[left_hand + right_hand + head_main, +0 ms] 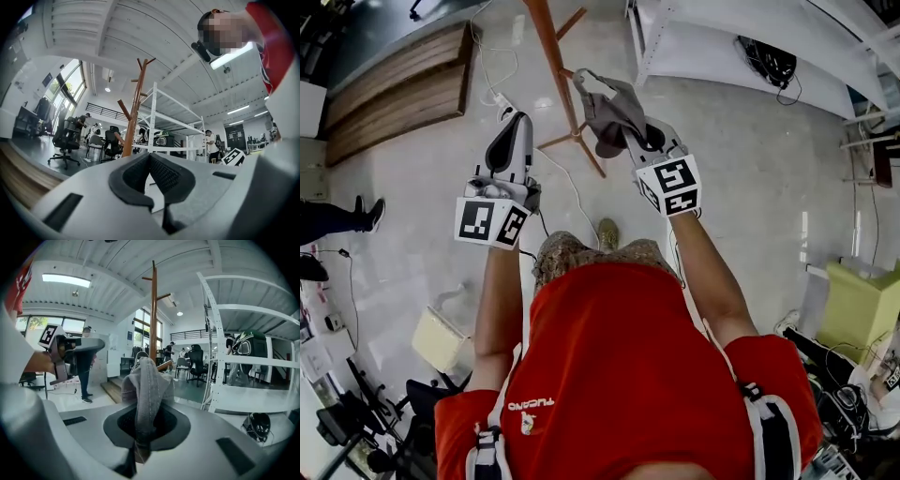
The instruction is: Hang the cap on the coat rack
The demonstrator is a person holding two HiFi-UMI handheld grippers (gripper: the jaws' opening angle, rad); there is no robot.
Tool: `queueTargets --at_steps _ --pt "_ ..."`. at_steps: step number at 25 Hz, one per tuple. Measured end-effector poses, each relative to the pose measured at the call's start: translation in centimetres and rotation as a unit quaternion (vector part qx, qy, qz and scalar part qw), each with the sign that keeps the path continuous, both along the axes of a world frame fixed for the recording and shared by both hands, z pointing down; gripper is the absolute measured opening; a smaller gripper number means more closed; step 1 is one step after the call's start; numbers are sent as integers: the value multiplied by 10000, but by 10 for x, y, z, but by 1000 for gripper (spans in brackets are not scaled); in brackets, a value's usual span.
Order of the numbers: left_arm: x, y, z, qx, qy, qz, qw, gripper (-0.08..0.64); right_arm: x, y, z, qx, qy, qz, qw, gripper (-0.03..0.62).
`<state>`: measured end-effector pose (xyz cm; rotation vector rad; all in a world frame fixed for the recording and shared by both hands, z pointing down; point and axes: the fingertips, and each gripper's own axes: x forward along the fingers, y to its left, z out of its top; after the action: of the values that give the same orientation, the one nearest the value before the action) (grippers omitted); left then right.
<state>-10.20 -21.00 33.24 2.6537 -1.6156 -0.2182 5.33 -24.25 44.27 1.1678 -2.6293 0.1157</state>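
A grey cap (614,111) hangs from my right gripper (636,137), which is shut on its fabric. In the right gripper view the cap (147,380) bunches up between the jaws, just in front of the wooden coat rack (153,310). From above, the coat rack's pole (546,47) rises just left of the cap, with its legs (579,141) spread on the floor below. My left gripper (514,120) hovers left of the rack, shut with nothing in it. In its own view the pads (161,174) meet, and the coat rack (135,108) stands ahead with its pegs bare.
White metal shelving (675,37) stands right of the rack. A wooden step platform (394,84) lies to the left. Cables (567,187) trail over the floor by the rack's legs. A person's legs (337,216) show at the far left, and a helmet (258,425) lies under the shelving.
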Motion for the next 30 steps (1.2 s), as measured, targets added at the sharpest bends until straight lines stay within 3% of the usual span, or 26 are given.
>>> queueTargets --at_steps 10,30 --pt "3 -46 42 -357 -154 117 9992 8 -19 -50 77 -413 533 -165 9976 29" --pt "-49 -91 74 -675 -232 286 9970 8 -71 -102 165 -979 104 -41 9951 53"
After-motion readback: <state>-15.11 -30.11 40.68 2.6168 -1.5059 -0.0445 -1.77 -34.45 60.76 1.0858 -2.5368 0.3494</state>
